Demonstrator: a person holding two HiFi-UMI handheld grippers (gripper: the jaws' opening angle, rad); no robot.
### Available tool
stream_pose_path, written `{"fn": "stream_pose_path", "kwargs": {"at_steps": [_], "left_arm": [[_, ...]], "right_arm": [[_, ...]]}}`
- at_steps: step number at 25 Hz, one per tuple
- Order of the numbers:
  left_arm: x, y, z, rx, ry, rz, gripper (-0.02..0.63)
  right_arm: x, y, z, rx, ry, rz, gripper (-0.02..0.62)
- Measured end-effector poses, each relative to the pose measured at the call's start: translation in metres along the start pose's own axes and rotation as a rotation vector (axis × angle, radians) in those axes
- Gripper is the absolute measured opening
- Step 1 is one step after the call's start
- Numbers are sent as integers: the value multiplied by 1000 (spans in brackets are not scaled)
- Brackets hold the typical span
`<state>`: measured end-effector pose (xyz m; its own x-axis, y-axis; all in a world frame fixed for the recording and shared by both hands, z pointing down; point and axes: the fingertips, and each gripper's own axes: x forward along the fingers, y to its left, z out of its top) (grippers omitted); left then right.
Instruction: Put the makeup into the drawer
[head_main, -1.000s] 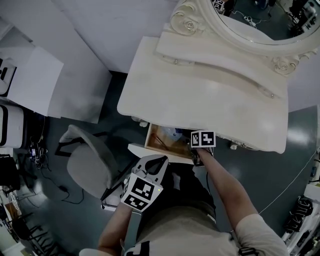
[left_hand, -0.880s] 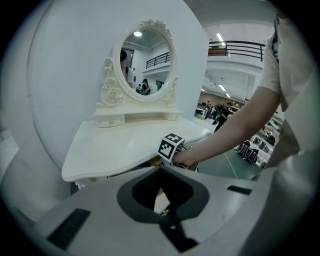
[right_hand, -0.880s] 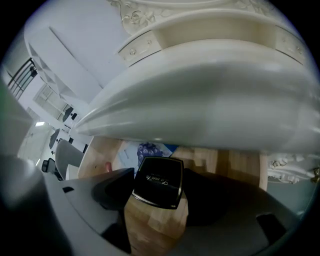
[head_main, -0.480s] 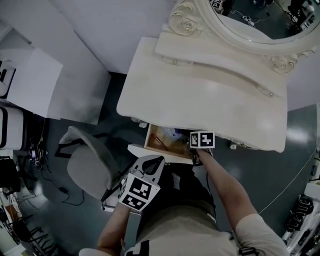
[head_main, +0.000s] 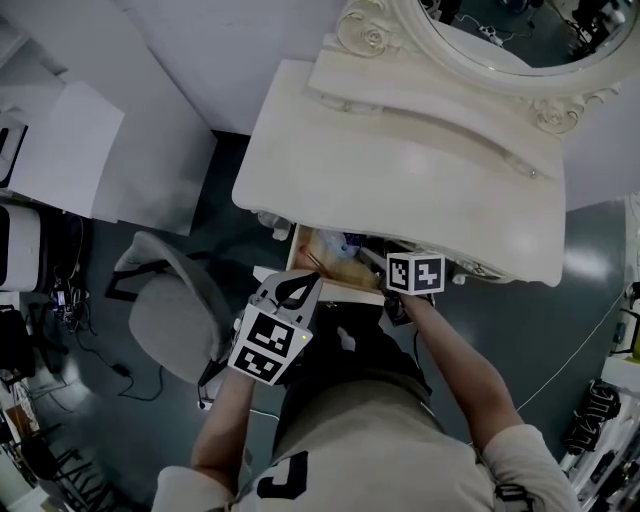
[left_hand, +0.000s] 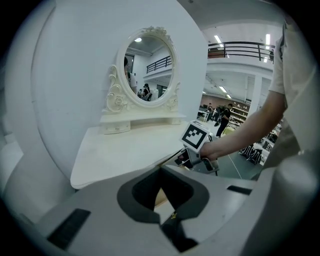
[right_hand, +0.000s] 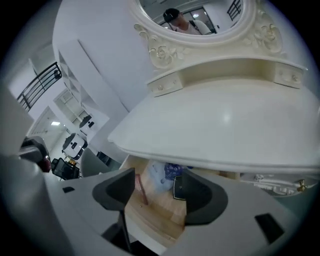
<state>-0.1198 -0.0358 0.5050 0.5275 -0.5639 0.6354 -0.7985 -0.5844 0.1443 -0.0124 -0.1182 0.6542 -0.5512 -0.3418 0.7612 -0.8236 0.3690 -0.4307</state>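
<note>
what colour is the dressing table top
The table top is cream white, clearest in the head view.

light: dim and soft | bright spots: ceiling lights (left_hand: 218, 39), far right | edges: dark, round, bent | blur: little

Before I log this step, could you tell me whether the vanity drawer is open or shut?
Open: the drawer juts out below the tabletop, its wooden floor exposed.
</note>
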Motion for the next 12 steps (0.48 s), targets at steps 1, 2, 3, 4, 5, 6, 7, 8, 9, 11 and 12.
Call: {"fn": "stream_pose_path", "kwargs": {"at_steps": [1, 2, 3, 4, 5, 6, 7, 8, 9, 11, 12], "left_arm": [[-2, 0, 1, 2, -7, 1, 57], [-4, 0, 3, 4, -12, 1, 57], [-6, 0, 4, 7, -18, 0, 57], [-8, -1, 5, 9, -24, -2, 57], [-9, -2, 7, 12, -30, -5, 57], [-11, -4, 8, 14, -36, -9, 57], [-12, -5, 10, 17, -41, -14, 57], [-13, -7, 12, 21, -46, -20, 57], [-14, -9, 13, 27, -50, -26, 57], [-13, -13, 16, 45, -56, -43, 57], [-12, -15, 16, 54, -58, -52, 57]], "right_arm": [[-5, 5, -1, 20, -4, 16, 305], [-9, 10, -1, 41, -11, 32, 305], [-15, 14, -1, 57, -22, 43, 295], [-20, 17, 0, 65, -37, 46, 240], [-26, 20, 2, 64, -54, 44, 139], [-32, 24, 4, 59, -70, 47, 89], [-37, 28, 6, 52, -83, 59, 82], [-43, 34, 8, 46, -93, 74, 65], [-47, 39, 9, 37, -99, 88, 52], [-55, 47, 10, 5, -98, 93, 37], [-58, 50, 8, -13, -94, 88, 31]]}}
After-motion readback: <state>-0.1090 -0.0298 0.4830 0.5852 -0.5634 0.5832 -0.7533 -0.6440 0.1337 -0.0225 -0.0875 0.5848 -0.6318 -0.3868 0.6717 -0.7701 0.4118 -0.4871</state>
